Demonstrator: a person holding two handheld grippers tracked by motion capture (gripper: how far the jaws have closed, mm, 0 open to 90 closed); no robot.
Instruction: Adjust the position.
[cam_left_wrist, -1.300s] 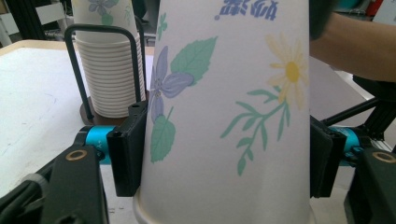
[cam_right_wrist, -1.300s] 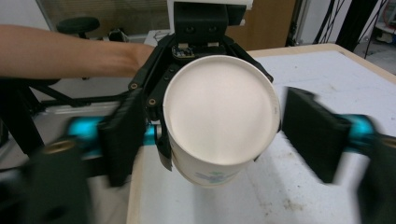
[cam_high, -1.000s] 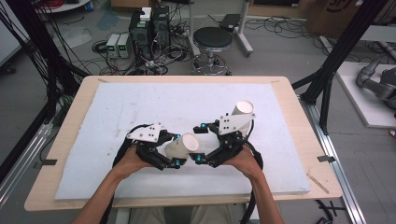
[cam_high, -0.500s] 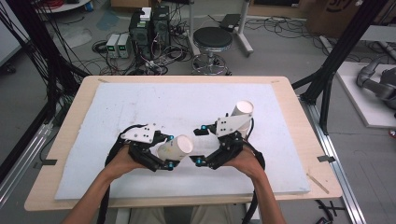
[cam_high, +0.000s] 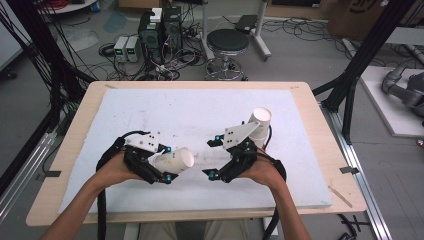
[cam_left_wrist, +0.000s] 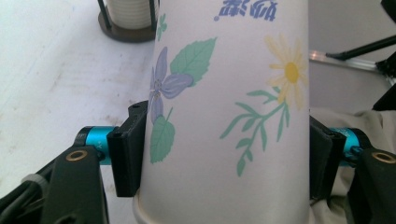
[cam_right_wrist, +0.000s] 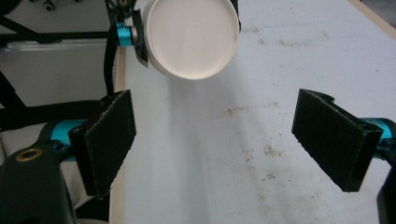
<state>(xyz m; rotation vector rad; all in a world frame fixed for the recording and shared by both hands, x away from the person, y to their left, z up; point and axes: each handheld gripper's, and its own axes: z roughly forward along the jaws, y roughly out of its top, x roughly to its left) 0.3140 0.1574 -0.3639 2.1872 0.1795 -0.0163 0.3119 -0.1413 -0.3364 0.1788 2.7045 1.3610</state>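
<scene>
My left hand-held gripper (cam_high: 167, 164) clamped on paper cup (cam_high: 174, 161), near table's front edge, left of centre. Cup lies sideways, long axis pointing at my right hand-held gripper (cam_high: 212, 159); flat end (cam_right_wrist: 189, 37) faces it. Right jaws wide, empty, just beside cup. Cup stack (cam_high: 259, 121) behind right hand, toward right edge.

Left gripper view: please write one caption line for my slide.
Left gripper shut on a flower-printed paper cup, black fingers pressing both sides.
</scene>
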